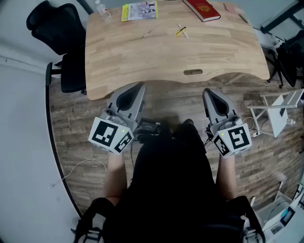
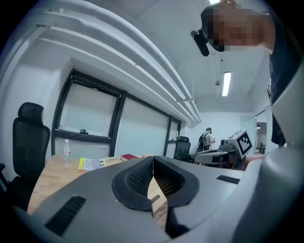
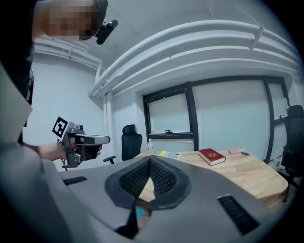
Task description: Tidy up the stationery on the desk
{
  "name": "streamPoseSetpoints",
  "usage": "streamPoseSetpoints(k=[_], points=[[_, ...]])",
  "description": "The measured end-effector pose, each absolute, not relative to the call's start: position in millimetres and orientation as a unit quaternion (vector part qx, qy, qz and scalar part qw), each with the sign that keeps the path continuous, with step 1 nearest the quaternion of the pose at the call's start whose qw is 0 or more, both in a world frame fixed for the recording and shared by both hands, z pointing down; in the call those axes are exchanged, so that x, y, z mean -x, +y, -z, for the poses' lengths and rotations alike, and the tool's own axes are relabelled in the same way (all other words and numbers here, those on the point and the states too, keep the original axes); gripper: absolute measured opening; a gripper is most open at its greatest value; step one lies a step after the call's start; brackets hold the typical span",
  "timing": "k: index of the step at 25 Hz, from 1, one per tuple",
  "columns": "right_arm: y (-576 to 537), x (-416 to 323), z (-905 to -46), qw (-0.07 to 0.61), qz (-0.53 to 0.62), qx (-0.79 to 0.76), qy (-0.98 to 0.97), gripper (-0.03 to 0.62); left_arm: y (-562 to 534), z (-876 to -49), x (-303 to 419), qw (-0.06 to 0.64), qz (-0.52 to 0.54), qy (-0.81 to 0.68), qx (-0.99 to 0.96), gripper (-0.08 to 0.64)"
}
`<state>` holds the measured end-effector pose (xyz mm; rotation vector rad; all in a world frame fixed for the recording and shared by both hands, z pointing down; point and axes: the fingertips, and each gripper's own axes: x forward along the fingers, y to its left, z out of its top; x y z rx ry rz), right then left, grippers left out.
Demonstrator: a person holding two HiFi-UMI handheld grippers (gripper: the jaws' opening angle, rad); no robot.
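Nothing touched yet on the bench [image 1: 142,61]: every piece of stationery lies along its far side, well apart from the person, so a long reach across bare wood is the first hazard. The left gripper [image 1: 137,90] and right gripper [image 1: 210,94] both hang just short of the near edge, each clenched tip to tip on nothing, and they must spread before any grab or they will only shove things. The red book [image 1: 202,9] sits close to the far edge, where a push instead of a pinch could send it over. The booklet [image 1: 139,11] lies flat and may slide rather than lift. The bottle [image 1: 103,10] stands upright beside it, easy to topple with a careless left sweep. The yellow pen [image 1: 180,32] and thin pencil [image 1: 149,33] lie flat on the wood and could roll away from the pads. The pink eraser [image 1: 231,8] at the far right is easy to flick off.
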<state>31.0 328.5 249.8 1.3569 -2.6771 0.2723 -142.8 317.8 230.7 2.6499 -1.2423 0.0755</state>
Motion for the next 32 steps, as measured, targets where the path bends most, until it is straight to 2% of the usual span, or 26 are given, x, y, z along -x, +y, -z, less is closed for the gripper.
streamPoseSetpoints(k=[10, 15, 20, 32], points=[[324.4, -49.6, -246.6, 0.036, -0.105, -0.483, -0.868, 0.02, 317.6, -234.9, 141.3, 0.113, -0.025, -0.417, -0.902, 0.034], [329.7, -57.4, -247.0, 0.041, -0.115, -0.501, -0.857, 0.02, 314.6, -241.0, 136.8, 0.118, -0.032, -0.401, -0.908, 0.035], [327.6, -68.4, -259.5, 0.088, -0.104, -0.517, -0.845, 0.021, 303.4, -244.6, 119.7, 0.12, -0.031, -0.383, -0.915, 0.035], [250.4, -98.7, -277.0, 0.085, -0.127, -0.487, -0.86, 0.021, 250.2, -256.9, 92.9, 0.12, -0.062, -0.421, -0.897, 0.035]])
